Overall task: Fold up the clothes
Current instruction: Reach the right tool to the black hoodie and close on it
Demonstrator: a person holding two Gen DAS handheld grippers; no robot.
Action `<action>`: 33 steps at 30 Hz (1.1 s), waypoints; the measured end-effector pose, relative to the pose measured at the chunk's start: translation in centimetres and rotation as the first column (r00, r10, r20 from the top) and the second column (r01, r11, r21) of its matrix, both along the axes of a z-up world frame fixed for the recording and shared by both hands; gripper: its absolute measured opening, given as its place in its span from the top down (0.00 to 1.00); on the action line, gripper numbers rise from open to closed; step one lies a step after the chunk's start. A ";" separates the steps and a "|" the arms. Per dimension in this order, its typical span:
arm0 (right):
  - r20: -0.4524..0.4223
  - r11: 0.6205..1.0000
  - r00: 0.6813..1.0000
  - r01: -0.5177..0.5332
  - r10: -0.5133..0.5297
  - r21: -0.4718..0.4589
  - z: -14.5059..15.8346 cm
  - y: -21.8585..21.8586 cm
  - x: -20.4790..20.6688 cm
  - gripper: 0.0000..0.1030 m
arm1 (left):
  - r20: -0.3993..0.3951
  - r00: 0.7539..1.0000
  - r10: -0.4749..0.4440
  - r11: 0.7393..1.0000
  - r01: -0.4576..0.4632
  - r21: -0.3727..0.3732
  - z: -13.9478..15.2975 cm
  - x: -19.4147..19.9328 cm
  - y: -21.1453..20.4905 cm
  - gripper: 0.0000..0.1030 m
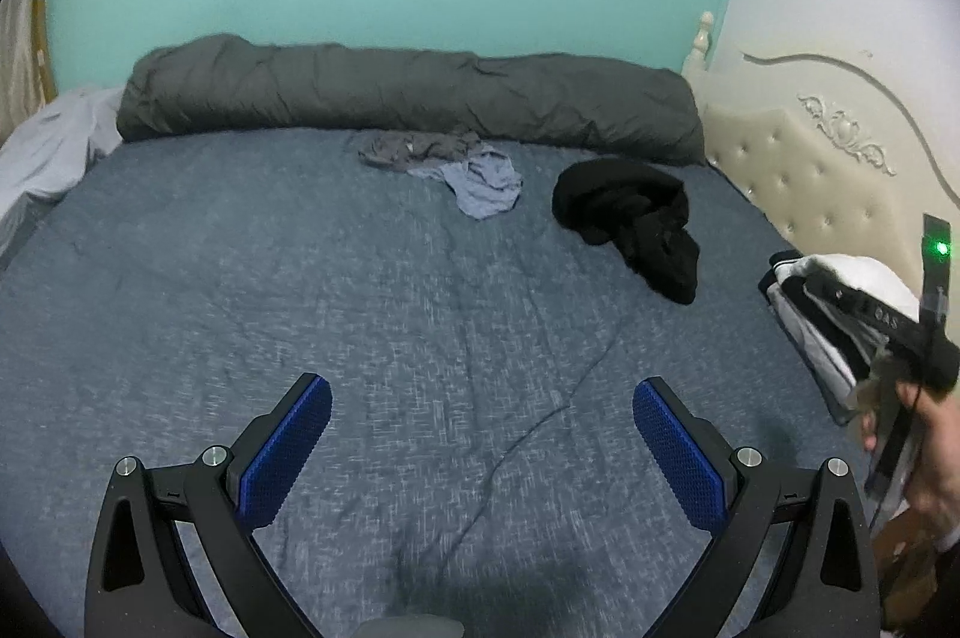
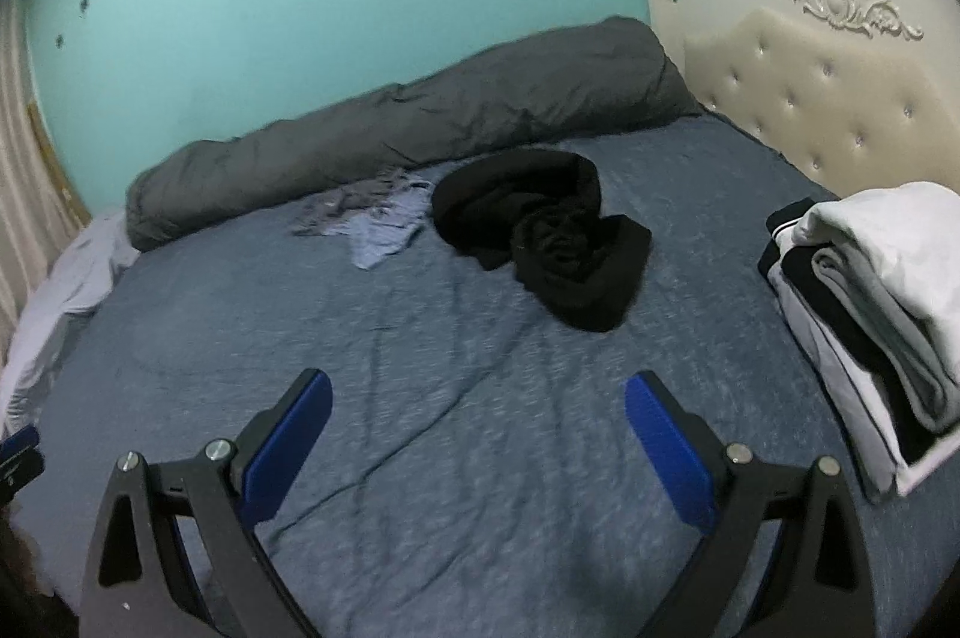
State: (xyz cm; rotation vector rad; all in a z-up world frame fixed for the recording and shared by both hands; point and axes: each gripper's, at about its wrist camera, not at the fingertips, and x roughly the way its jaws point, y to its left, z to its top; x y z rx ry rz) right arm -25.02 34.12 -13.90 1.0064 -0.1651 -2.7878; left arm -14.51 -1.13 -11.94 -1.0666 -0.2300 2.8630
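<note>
A crumpled black garment (image 1: 636,224) (image 2: 549,236) lies on the blue bedsheet (image 1: 360,290) (image 2: 420,338), right of centre. Beside it, nearer the wall, sit a light blue garment (image 1: 486,185) (image 2: 384,227) and a grey one (image 1: 414,147) (image 2: 345,203), both bunched up. A stack of folded clothes (image 2: 870,314) (image 1: 810,314), white, grey and black, rests at the right by the headboard. My left gripper (image 1: 480,392) hangs open over bare sheet with nothing between its fingers. My right gripper (image 2: 477,389) is open too, short of the black garment.
A rolled dark grey duvet (image 1: 408,98) (image 2: 420,110) runs along the teal wall. A cream tufted headboard (image 1: 798,170) (image 2: 828,86) bounds the right side. A pale sheet (image 1: 48,146) (image 2: 66,278) is heaped at the far left. A hand (image 1: 924,446) holds the other gripper's body at the right edge.
</note>
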 end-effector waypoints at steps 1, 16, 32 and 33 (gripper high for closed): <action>0.005 1.000 1.000 0.005 -0.005 0.014 -0.7 0.3 -1.2 0.04 | 0.007 1.000 -0.001 1.000 0.001 0.001 -0.7 -0.7 0.0 0.00; 0.140 0.993 0.990 0.007 -0.024 0.117 -12.3 2.3 -15.3 0.04 | 0.054 0.998 0.017 0.997 -0.021 0.072 -9.9 -9.6 -1.6 0.00; 0.150 0.969 0.989 -0.025 -0.013 0.246 -18.2 2.3 -23.2 0.30 | 0.105 0.994 0.019 0.986 -0.037 0.165 -17.2 -10.0 -3.5 0.00; 0.158 0.968 0.987 -0.033 -0.007 0.247 -18.4 2.2 -23.5 0.37 | 0.103 0.995 0.017 0.985 -0.035 0.167 -17.3 -9.9 -3.5 0.00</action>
